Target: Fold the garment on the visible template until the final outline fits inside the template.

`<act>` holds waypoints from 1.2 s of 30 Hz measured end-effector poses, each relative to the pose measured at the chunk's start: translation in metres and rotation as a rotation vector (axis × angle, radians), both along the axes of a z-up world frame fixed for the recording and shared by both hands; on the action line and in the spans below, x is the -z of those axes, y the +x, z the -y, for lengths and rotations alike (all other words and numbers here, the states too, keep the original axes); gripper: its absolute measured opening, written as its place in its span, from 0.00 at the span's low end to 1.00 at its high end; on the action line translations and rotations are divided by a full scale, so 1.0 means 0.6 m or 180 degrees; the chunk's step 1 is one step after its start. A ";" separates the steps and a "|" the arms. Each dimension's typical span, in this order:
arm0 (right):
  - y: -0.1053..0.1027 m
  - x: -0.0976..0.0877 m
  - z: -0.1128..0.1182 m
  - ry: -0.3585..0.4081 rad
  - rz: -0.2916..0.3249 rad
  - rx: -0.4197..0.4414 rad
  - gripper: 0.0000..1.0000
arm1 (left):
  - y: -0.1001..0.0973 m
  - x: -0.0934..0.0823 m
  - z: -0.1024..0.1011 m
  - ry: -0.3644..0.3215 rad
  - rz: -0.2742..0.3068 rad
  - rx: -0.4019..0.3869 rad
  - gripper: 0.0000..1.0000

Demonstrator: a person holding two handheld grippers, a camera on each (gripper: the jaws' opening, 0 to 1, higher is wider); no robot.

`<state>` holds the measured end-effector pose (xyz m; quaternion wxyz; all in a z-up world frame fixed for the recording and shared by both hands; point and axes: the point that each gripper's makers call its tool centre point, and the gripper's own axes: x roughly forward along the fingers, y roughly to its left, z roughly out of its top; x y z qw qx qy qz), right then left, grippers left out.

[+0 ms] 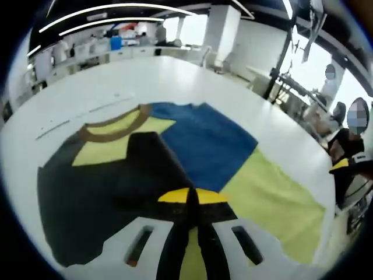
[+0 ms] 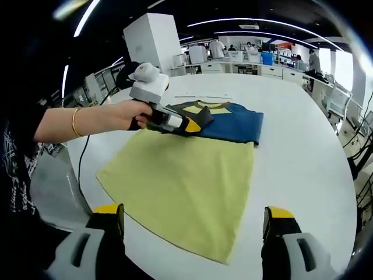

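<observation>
Currently the colour-block T-shirt point(image 2: 224, 119) lies partly folded on the white table point(image 2: 303, 146), at the far end of the yellow-green template cloth point(image 2: 186, 181), with its blue panel overlapping that cloth's far edge. In the right gripper view, the left gripper point(image 2: 192, 126), held by a person's hand point(image 2: 125, 115) wearing a bracelet, has its 2 yellow-tipped jaws closed on the shirt's black sleeve edge point(image 1: 145, 175). The right gripper point(image 2: 193, 220) hovers over the near edge of the template cloth, jaws wide apart, holding nothing.
</observation>
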<state>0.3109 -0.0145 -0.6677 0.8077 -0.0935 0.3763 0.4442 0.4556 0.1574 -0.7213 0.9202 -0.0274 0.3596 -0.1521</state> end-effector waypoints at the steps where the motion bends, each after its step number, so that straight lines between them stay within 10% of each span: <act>1: 0.000 0.000 0.000 0.0000 -0.0001 -0.0002 0.99 | 0.000 0.001 0.000 -0.0003 -0.0006 -0.0001 0.00; 20: 0.003 -0.005 -0.002 0.0017 0.0013 0.0017 0.99 | 0.013 -0.041 -0.005 0.0003 0.0308 -0.0005 0.16; 27: 0.004 -0.007 -0.008 0.0039 0.0030 -0.0003 0.99 | 0.033 -0.065 -0.069 0.0172 0.0452 -0.0314 0.44; 36: 0.002 -0.001 -0.004 0.0028 -0.0001 0.0020 0.99 | 0.035 -0.050 -0.116 0.0125 0.0352 -0.0376 0.40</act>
